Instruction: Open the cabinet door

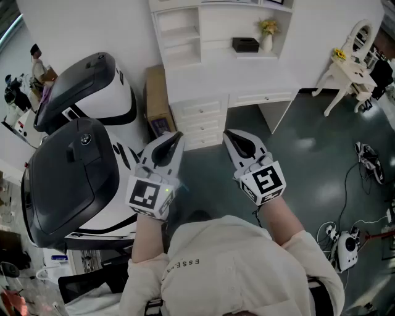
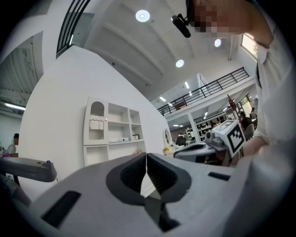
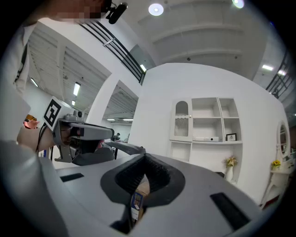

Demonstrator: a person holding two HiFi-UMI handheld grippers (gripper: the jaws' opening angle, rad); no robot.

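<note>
White cabinet [image 1: 210, 74]: against the far wall, well ahead of the person. Arched door [image 3: 181, 121]: upper left, apparently shut. Left gripper [image 1: 178, 137], right gripper [image 1: 228, 134]: level, jaws together, empty. Suggested: approach squarely and part one gripper's jaws before reaching the door's edge.

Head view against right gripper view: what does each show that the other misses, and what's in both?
Only the head view shows the drawers and the person's cream sleeves. Only the right gripper view shows the ceiling lights and the arched top compartment. Both show the white shelf unit and the vase of flowers.
</note>
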